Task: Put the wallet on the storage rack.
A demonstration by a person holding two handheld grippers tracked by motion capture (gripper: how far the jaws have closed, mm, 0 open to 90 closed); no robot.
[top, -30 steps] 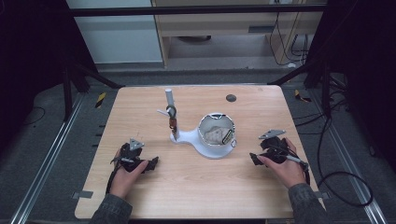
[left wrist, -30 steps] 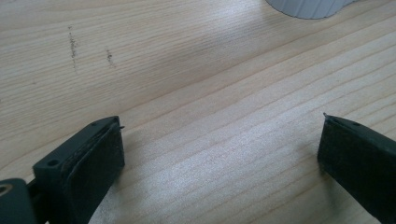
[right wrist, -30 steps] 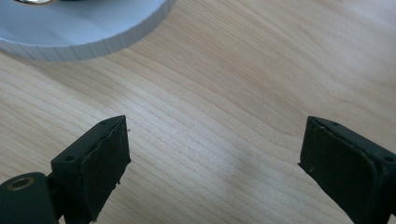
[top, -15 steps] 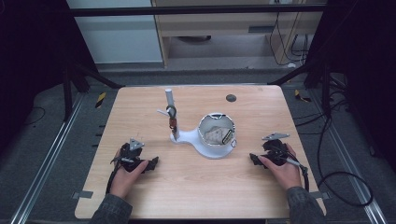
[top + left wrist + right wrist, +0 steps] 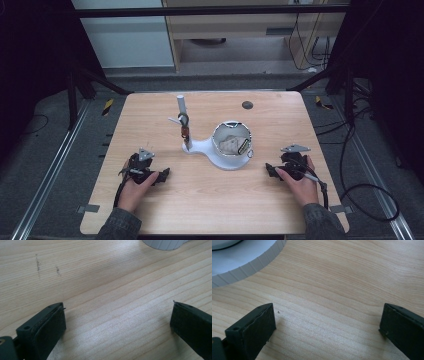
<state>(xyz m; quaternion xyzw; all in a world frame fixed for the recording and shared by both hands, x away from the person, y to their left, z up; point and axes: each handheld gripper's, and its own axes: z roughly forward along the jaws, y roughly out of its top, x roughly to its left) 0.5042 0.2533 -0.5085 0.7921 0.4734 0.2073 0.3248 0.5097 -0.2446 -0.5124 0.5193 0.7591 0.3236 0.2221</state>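
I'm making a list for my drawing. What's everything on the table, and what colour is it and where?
Table: one, light wood, under everything.
Stand: one, white, table middle, with a round bowl part at its right.
Post: one, white, upright on the stand's left end.
Hanging item: one, brownish, on the post; too small to name.
Things in the bowl: pale, too small to count.
Disc: one, dark, far right of the table.
Left tongs: black, open, near left.
Right tongs: black, open, near right, jaws just opened wider.

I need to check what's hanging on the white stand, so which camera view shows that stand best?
The high view: it shows the whole white stand, post, round bowl and hanging items. The left gripper view catches a sliver of its ribbed edge; the right gripper view, a curved rim section.
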